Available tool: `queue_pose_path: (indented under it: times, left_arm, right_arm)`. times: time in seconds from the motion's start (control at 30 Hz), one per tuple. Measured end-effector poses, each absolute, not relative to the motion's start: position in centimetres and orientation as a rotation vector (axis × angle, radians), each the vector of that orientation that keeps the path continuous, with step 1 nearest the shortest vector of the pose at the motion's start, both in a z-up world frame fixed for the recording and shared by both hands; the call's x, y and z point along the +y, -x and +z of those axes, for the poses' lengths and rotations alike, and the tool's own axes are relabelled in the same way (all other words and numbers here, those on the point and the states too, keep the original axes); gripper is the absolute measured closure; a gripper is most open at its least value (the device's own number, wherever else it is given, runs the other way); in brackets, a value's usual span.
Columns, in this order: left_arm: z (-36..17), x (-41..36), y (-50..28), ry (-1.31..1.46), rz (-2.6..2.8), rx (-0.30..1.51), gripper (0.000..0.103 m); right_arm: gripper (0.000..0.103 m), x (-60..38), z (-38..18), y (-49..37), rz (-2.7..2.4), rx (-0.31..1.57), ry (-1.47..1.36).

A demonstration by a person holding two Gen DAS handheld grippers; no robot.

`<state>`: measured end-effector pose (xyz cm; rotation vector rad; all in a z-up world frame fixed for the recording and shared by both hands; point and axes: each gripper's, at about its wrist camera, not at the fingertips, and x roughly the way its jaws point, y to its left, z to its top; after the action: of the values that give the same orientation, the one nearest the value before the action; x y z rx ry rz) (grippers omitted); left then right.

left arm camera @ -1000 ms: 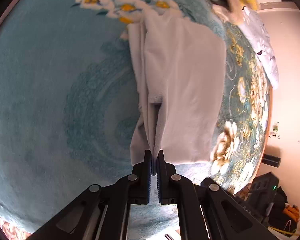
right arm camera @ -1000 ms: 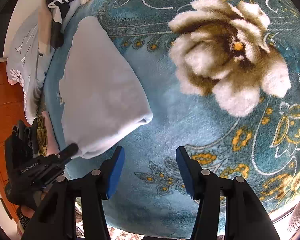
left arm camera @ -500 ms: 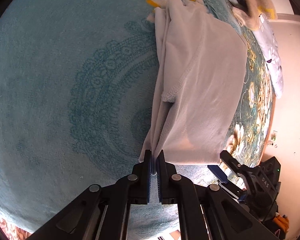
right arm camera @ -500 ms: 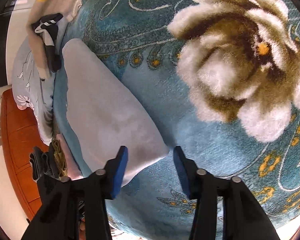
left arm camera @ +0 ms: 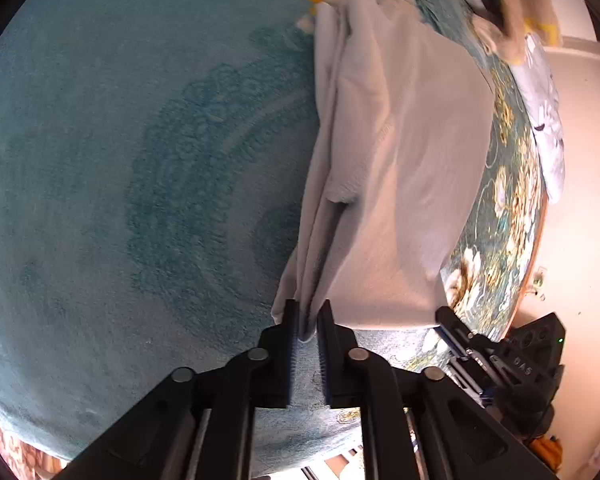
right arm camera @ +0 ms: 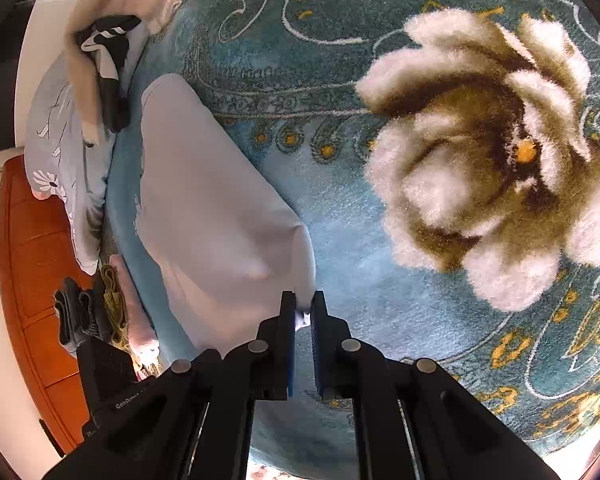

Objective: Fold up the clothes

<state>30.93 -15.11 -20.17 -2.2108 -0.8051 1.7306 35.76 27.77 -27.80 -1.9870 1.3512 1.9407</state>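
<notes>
A pale white garment lies folded lengthwise on the teal carpet, stretching away from me. My left gripper is shut on its near left corner, where several layers bunch between the fingers. In the right wrist view the same garment runs up to the left, and my right gripper is shut on its near right corner. The right gripper also shows at the lower right of the left wrist view, at the garment's near edge.
A round teal carpet with a big cream flower covers the floor. A heap of other clothes lies at the far left on a pale blue cloth. Folded dark and pink pieces sit by an orange wooden cabinet.
My right gripper has come down onto the garment's near right corner and shut on it. The left gripper has kept its hold and shifted slightly.
</notes>
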Motion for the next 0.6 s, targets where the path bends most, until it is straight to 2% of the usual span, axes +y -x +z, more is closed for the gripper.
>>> queue_pose_path:
  times: [0.03, 0.1, 0.2, 0.27, 0.3, 0.33, 0.47, 0.53, 0.6]
  left_arm:
    - [-19.9, -15.6, -30.4, 2.189, 1.745, -0.822, 0.065]
    - [-19.2, -16.6, -29.0, 2.127, 1.784, -0.86, 0.05]
    - [-18.8, -17.7, -25.7, 2.056, 1.855, -0.89, 0.04]
    - [-18.9, -18.1, -23.1, 2.004, 1.897, -0.91, 0.039]
    - [-19.1, -17.9, -22.0, 1.98, 1.918, -0.907, 0.039]
    - [-19.3, -17.6, -21.1, 1.957, 1.938, -0.902, 0.039]
    - [-20.2, -17.3, -16.7, 1.895, 1.915, -0.838, 0.039]
    - [-21.0, -17.2, -16.1, 1.893, 1.884, -0.746, 0.039]
    - [-21.4, -15.8, -15.8, 1.882, 1.824, -0.733, 0.041]
  right_arm:
    - [0.096, 27.7, -28.0, -35.9, 1.934, 1.362, 1.981]
    - [0.096, 27.9, -28.2, -36.4, 1.917, 1.394, 1.964]
    - [0.093, 28.2, -28.5, -36.9, 1.892, 1.441, 1.945]
    - [0.085, 28.5, -28.5, -37.2, 1.884, 1.462, 1.933]
    - [0.067, 28.7, -28.3, -37.3, 1.89, 1.463, 1.924]
    - [0.054, 28.9, -28.0, -37.5, 1.899, 1.471, 1.917]
    - [0.053, 29.7, -26.7, -38.5, 1.928, 1.479, 1.906]
    - [0.052, 29.9, -26.4, -39.2, 1.92, 1.445, 1.921]
    - [0.052, 30.1, -26.7, -39.9, 1.897, 1.435, 1.931]
